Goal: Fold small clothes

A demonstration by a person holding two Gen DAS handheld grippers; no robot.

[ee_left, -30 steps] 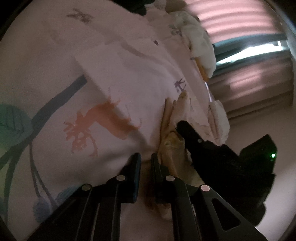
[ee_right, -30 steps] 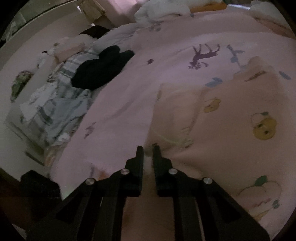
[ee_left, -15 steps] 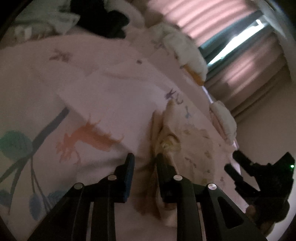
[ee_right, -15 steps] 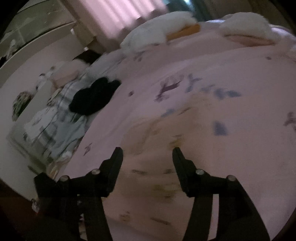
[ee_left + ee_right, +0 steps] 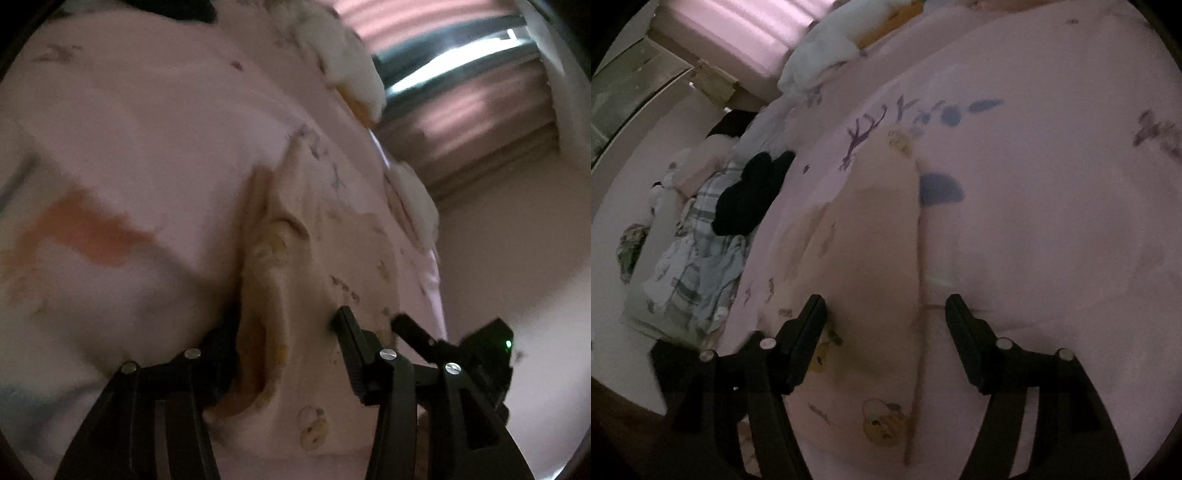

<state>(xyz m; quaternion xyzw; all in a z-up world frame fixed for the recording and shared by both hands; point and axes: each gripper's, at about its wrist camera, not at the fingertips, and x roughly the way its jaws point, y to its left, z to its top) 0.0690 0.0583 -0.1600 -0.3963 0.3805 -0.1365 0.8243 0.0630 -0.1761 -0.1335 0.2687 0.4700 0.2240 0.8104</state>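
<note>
**Observer:** Start with what's closest to you. What are the grippers doing?

**Operator:** My left gripper (image 5: pixel 284 325) has its jaws opening. A raised ridge of the little cream garment (image 5: pixel 295 280) sits between them, but the pads aren't pressing on it. My right gripper (image 5: pixel 886 310) is opening too, jaws well apart, with flat cloth (image 5: pixel 871 258) under the gap and nothing pinched.

**Observer:** So which step is this?

**Operator:** I'd judge it as the let-go after a fold. The garment lies on the pink bedspread (image 5: pixel 147 147), one straight edge running from about six o'clock up to twelve in the right view (it looks like a fold line, though the dim light makes me cautious).

**Observer:** And next?

**Operator:** Probably picking a fresh edge for another fold. That calls for clearing the cloth without dragging it. The bunched ridge by my left jaws could snag.

**Observer:** How are the hands angled?

**Operator:** Both point downward at the bed, each slightly rolled. From the left view I see the right gripper at four o'clock, just beside the garment's edge.

**Observer:** Farther out?

**Operator:** At nine o'clock in the right view, a black garment (image 5: pixel 753 192) lies on a plaid heap (image 5: pixel 694 266), well apart from my work. White pillows (image 5: pixel 347 74) sit at one o'clock in the left view, with curtains (image 5: pixel 480 110) beyond.
</note>
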